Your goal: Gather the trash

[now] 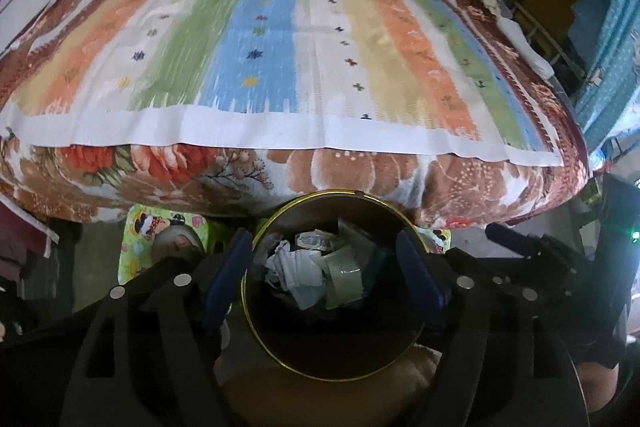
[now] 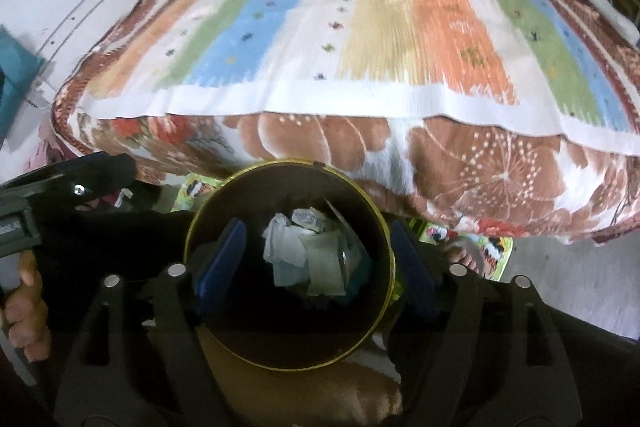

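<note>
A dark round bin with a gold rim (image 1: pixel 256 311) stands below the bed's foot edge, seen from above in both views (image 2: pixel 188 259). Inside lies crumpled white and pale green paper trash (image 1: pixel 316 271), also seen in the right wrist view (image 2: pixel 308 259). My left gripper (image 1: pixel 326 275) hovers over the bin mouth, open and empty, its blue pads (image 1: pixel 224 287) outside the rim on either side. My right gripper (image 2: pixel 308 259) is also open and empty above the bin, its left blue pad (image 2: pixel 220 259) inside the rim and the right one outside.
A bed with a striped cover (image 1: pixel 280 39) over a floral blanket (image 1: pixel 360 175) fills the upper part of both views. A green cartoon mat (image 1: pixel 140 247) and a bare foot (image 2: pixel 468 251) lie on the floor beside the bin. The other gripper's handle (image 2: pixel 60 195) is at the left.
</note>
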Demonstrator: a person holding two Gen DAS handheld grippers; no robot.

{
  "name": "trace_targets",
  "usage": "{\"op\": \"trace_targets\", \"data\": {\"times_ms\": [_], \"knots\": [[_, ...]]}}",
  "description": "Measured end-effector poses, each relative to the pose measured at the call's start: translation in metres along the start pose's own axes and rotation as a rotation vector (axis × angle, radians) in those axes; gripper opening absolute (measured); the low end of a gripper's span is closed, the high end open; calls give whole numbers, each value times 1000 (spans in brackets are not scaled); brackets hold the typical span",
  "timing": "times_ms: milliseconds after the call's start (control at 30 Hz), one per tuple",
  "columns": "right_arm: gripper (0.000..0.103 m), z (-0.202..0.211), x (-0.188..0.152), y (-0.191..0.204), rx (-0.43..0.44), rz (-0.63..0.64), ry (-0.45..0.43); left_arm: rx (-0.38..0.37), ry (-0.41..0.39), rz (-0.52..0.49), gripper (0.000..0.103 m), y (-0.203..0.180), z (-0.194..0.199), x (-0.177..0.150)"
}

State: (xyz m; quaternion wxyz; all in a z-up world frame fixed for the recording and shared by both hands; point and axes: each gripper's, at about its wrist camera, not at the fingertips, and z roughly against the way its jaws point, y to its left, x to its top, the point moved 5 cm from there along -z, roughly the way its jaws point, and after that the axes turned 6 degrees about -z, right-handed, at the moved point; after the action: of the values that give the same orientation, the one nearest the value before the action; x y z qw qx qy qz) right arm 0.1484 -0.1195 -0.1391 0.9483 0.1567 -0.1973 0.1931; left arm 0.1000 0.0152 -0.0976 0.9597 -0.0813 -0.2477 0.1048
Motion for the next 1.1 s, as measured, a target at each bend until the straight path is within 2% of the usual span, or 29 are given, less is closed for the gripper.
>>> {"op": "trace_targets", "data": {"times_ms": [133, 333, 433, 567, 667, 800, 1100], "knots": [[72, 19, -3, 5, 28, 18, -39, -51, -49, -36, 81, -9, 18, -4], [76, 54, -14, 12, 54, 70, -118, -47, -133, -120, 85, -18, 49, -17], [79, 71, -22, 9, 55, 75, -156, -60, -157, -128, 88, -15, 61, -27], [83, 84, -37, 6, 73, 86, -196, -61, -168, -140, 90, -13, 64, -47], [93, 89, -45, 6, 77, 90, -231, -63, -190, -162, 96, -15, 68, -60], [94, 96, -51, 7, 91, 90, -277, -32, -247, -177, 97, -14, 72, -67], [94, 101, -58, 11, 128, 100, -305, -3, -236, -183, 97, -15, 64, -68]]}}
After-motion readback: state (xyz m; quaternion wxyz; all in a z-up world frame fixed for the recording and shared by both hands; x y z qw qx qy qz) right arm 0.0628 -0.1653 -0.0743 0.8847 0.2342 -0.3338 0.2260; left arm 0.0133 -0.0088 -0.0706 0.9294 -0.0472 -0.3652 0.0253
